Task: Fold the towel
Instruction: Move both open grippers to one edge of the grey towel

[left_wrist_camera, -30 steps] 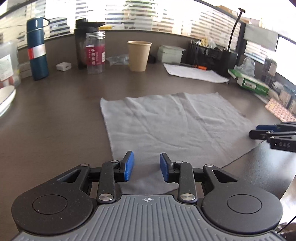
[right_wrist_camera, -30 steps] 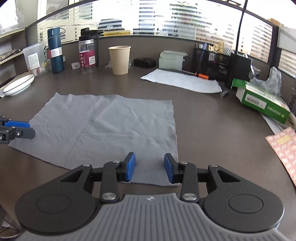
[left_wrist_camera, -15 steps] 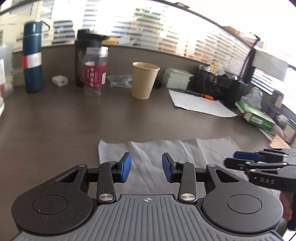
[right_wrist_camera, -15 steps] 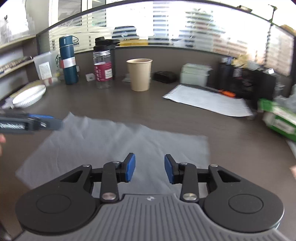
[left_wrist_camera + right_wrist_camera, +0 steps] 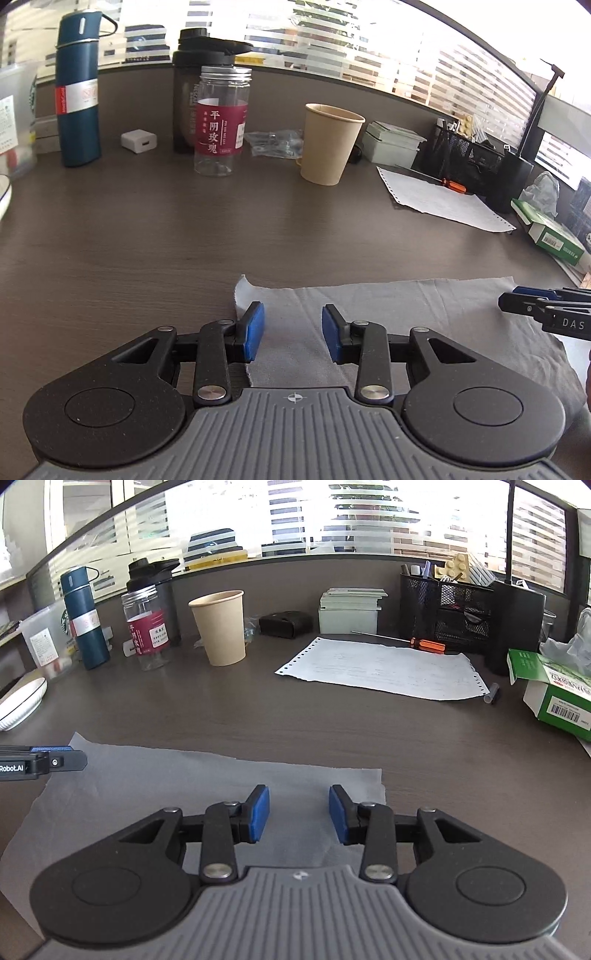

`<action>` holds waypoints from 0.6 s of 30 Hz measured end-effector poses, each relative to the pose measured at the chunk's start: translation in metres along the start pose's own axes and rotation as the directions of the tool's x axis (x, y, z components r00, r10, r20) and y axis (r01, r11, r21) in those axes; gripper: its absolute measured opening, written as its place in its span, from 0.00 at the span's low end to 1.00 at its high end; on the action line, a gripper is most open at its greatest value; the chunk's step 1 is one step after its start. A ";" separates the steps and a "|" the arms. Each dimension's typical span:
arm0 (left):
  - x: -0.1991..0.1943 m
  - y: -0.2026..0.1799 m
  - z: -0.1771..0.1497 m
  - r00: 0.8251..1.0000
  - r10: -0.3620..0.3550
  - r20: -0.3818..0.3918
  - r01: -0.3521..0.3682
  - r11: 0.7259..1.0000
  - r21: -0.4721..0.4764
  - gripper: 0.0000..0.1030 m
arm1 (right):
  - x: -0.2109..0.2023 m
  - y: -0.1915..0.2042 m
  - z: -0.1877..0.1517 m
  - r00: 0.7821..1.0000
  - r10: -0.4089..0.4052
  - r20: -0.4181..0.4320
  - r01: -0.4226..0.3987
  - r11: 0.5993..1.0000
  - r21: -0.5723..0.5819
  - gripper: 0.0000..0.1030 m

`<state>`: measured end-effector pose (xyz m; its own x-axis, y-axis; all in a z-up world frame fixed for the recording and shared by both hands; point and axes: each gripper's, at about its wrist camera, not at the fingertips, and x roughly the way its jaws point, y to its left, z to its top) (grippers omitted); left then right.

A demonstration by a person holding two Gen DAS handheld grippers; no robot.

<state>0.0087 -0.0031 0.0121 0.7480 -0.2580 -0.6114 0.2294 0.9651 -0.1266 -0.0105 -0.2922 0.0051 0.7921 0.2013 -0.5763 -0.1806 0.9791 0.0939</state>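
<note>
A grey towel lies flat on the dark wooden desk; it also shows in the right wrist view. My left gripper is open and empty over the towel's far left corner, which curls up a little. My right gripper is open and empty over the towel near its far right corner. Each gripper's tip shows in the other's view: the right one at the right edge, the left one at the left edge.
Behind the towel stand a blue flask, a clear jar with a red label, a dark bottle and a paper cup. A paper sheet, a screwdriver, a mesh organiser and a green box lie right. A white dish sits left.
Both grippers have moved forward over the towel, from its near edge to its far corners. Both stay open. The towel's far left corner now curls up.
</note>
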 end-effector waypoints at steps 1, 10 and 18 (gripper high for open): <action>-0.005 -0.001 0.000 1.000 0.010 0.013 -0.010 1.000 0.003 0.43 | -0.002 0.000 0.001 1.000 -0.003 0.004 0.003 1.000 -0.001 0.39; -0.070 -0.045 -0.014 0.991 -0.054 0.125 0.035 0.988 0.150 0.45 | -0.066 -0.039 0.002 0.987 -0.047 0.152 0.038 0.997 0.064 0.57; -0.083 -0.163 -0.064 0.941 -0.337 0.043 0.299 0.882 0.364 0.38 | -0.098 -0.058 -0.024 0.978 -0.113 0.174 0.090 0.986 0.138 0.57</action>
<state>-0.1303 -0.1364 0.0336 0.6533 -0.5697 -0.4986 0.6529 0.7574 -0.0100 -0.0921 -0.3692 0.0367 0.8965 0.0914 -0.4335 -0.0267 0.9879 0.1530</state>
